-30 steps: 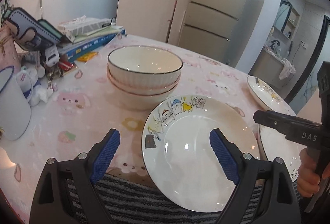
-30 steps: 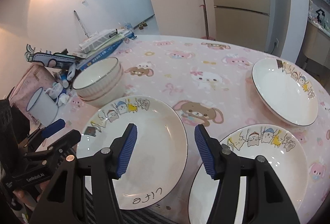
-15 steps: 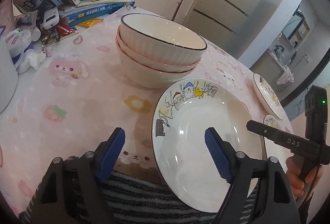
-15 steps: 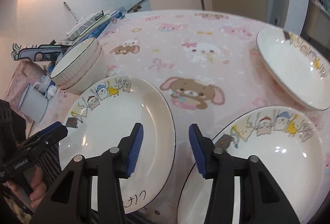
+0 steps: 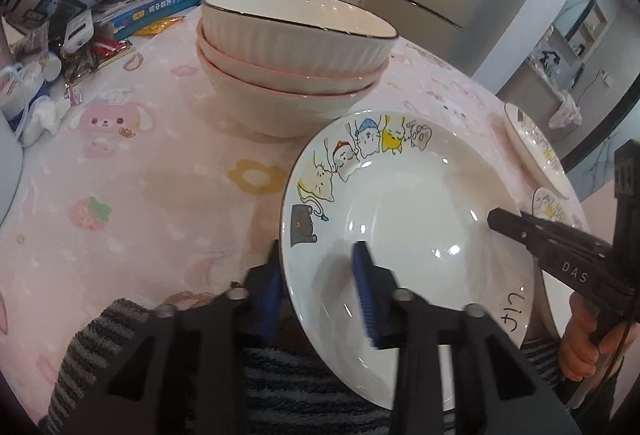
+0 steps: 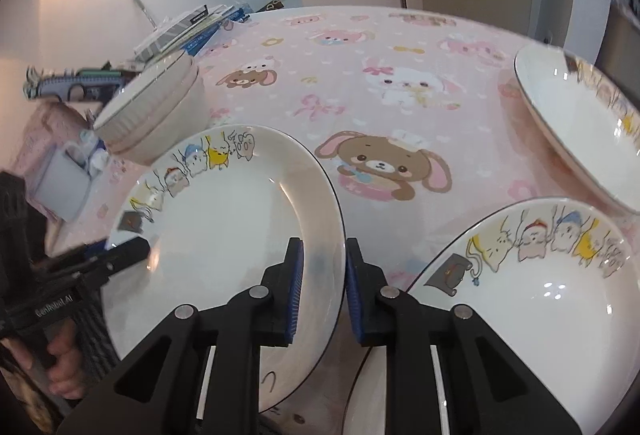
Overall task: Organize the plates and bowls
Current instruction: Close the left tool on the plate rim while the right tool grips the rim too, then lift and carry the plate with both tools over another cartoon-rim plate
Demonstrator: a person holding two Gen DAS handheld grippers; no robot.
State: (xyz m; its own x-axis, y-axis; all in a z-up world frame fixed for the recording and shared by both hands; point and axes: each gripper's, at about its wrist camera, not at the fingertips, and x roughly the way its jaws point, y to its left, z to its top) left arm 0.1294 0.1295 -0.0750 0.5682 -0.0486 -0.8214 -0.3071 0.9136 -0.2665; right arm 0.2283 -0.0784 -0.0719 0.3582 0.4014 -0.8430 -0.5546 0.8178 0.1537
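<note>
Up close in the left wrist view, the left gripper pinches the near-left rim of the cartoon plate, one blue pad under the rim and one on its inner face. Beyond that plate stand three stacked ribbed bowls on the pink tablecloth; books lie behind the bowls. The right gripper reaches the plate's right edge.

From the right wrist view, the right gripper clamps the cartoon plate's right rim between its pads. A second cartoon plate sits just right of it, a third plate farther right, and the bowls behind its left side.
</note>
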